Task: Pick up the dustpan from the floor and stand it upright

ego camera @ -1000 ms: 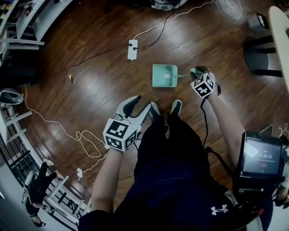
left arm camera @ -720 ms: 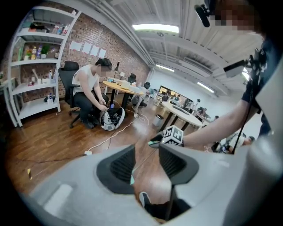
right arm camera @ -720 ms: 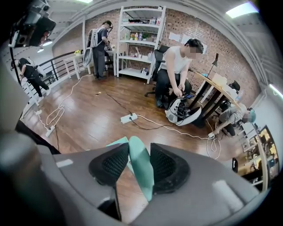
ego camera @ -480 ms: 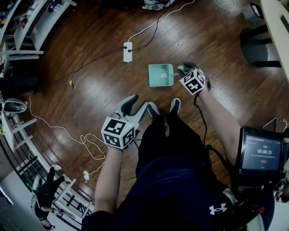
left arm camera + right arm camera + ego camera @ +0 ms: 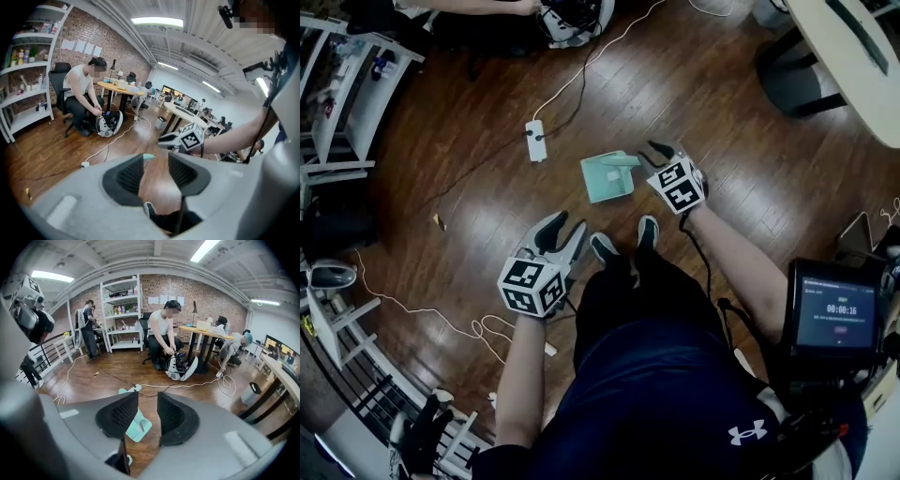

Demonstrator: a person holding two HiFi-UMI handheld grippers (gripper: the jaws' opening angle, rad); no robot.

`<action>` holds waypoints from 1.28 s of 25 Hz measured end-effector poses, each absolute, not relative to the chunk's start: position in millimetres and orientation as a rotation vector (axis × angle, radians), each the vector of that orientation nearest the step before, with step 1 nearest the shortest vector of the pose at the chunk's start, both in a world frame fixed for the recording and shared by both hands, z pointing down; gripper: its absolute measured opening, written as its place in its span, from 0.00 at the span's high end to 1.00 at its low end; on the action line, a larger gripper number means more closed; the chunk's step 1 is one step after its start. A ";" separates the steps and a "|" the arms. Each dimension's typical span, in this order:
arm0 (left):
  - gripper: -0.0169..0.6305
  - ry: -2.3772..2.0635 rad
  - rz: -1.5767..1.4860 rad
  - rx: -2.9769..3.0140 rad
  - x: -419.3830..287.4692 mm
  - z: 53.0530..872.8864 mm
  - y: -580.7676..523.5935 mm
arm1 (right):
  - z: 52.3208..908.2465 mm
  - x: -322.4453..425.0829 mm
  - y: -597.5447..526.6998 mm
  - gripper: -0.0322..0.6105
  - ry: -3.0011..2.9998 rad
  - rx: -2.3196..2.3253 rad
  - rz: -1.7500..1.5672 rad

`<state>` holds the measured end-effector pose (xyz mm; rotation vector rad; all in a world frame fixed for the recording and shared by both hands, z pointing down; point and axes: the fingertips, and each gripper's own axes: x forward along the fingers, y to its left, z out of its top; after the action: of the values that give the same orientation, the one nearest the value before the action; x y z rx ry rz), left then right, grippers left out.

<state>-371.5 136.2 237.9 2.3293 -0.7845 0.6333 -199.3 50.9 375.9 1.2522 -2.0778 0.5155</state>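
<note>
The light green dustpan (image 5: 606, 178) lies on the wood floor just ahead of my shoes, with its handle (image 5: 626, 159) raised toward the right. My right gripper (image 5: 654, 153) sits at the handle's end. Its jaws have just been closing and appear shut on the handle. In the right gripper view the pan (image 5: 138, 425) shows low between the pads, partly behind the left one; the handle is hidden there. My left gripper (image 5: 563, 228) hovers open near my left shoe, and only floor shows between its jaws (image 5: 157, 168). The dustpan's tip (image 5: 149, 156) peeks above them.
A white power strip (image 5: 534, 141) with its cable lies left of the dustpan. My shoes (image 5: 602, 247) stand right behind it. A seated person (image 5: 163, 336) works by a round table (image 5: 206, 330). Shelving (image 5: 342, 84) stands at the left, a table (image 5: 853, 56) at the top right.
The right gripper has risen and rolled at the handle, and the dustpan now sits tilted with its handle end up. The left gripper drifted a little. The head view swung, so everything shifted left.
</note>
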 end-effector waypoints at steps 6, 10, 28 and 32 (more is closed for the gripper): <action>0.71 -0.688 0.593 2.405 -345.6 204.6 126.1 | 306.7 -170.1 78.6 0.78 -2.135 1.496 0.615; 0.71 -0.585 0.555 2.467 -334.0 192.4 120.5 | 246.0 -161.4 94.6 0.88 -2.160 1.692 0.653; 0.81 -0.724 0.252 2.603 -367.0 109.7 128.5 | 106.4 -257.8 170.1 0.93 -2.291 1.777 0.513; 0.81 -0.739 0.238 2.611 -360.7 95.7 141.7 | 97.8 -268.2 178.8 0.93 -2.344 1.699 0.499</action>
<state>-360.7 141.7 95.7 2.6112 -0.7393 0.2382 -268.2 178.8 97.8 1.6992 -2.3445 0.4991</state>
